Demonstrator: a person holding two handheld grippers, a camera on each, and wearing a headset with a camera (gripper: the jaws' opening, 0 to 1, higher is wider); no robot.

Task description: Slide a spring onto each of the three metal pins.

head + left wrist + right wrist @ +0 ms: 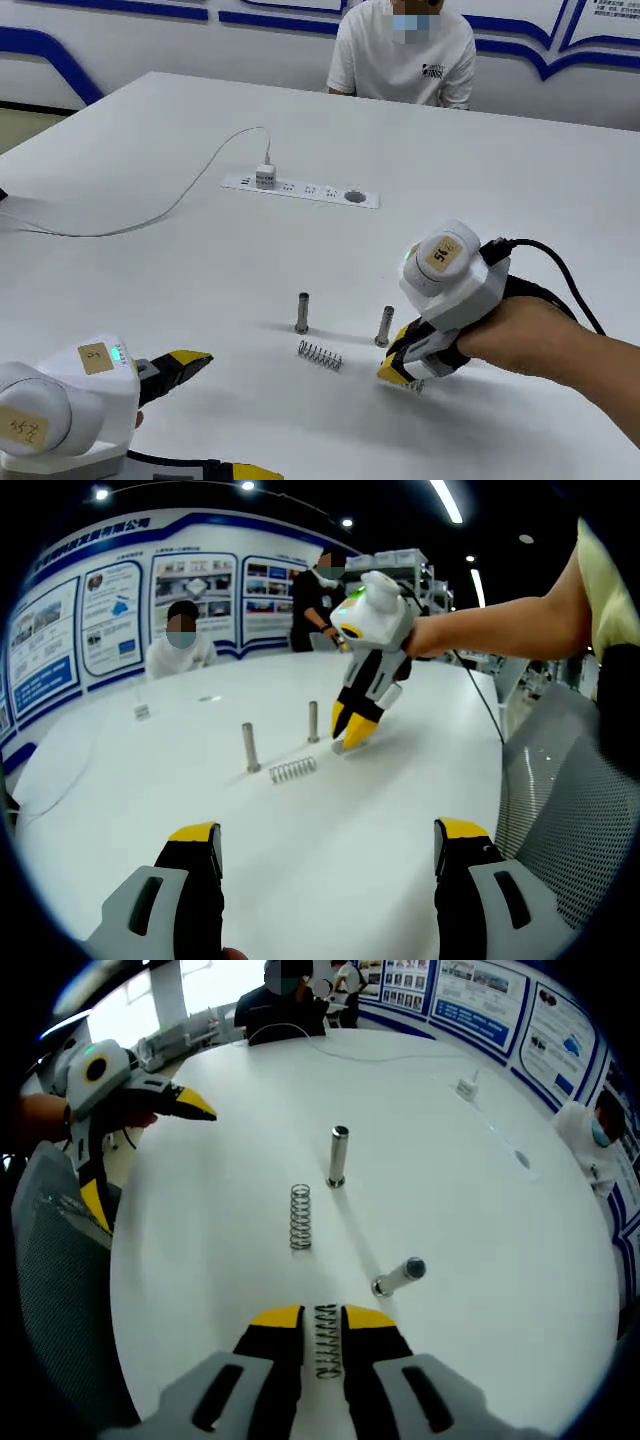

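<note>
Where the jaws of the right gripper (322,1318) come together, they pinch one spring (326,1345), its coils lying between the yellow tips. A second spring (320,355) lies flat on the white table (150,200), at 5 o'clock from the left pin (302,312) and 8 o'clock from the right pin (385,326). Both pins stand upright, apart from each other. Count: two springs, two pins.

The right gripper sits just beside the right pin, at its 5 o'clock, tipped down with its jaw tips near the tabletop. A hand (520,335) grasps it from 3 o'clock, and the forearm enters at the right edge. The left gripper (328,830), at 7 o'clock in the head view, has its jaws spread wide and is well apart from the pins.

Tan stickers (443,255) on both gripper housings carry marks too small to read reliably. The wall panels (110,600) bear writing that is not legible.

Toward 12 o'clock a power strip (300,188) holds one white plug (265,177). Beyond it a person (400,50) in a white shirt sits at the table's far edge.
</note>
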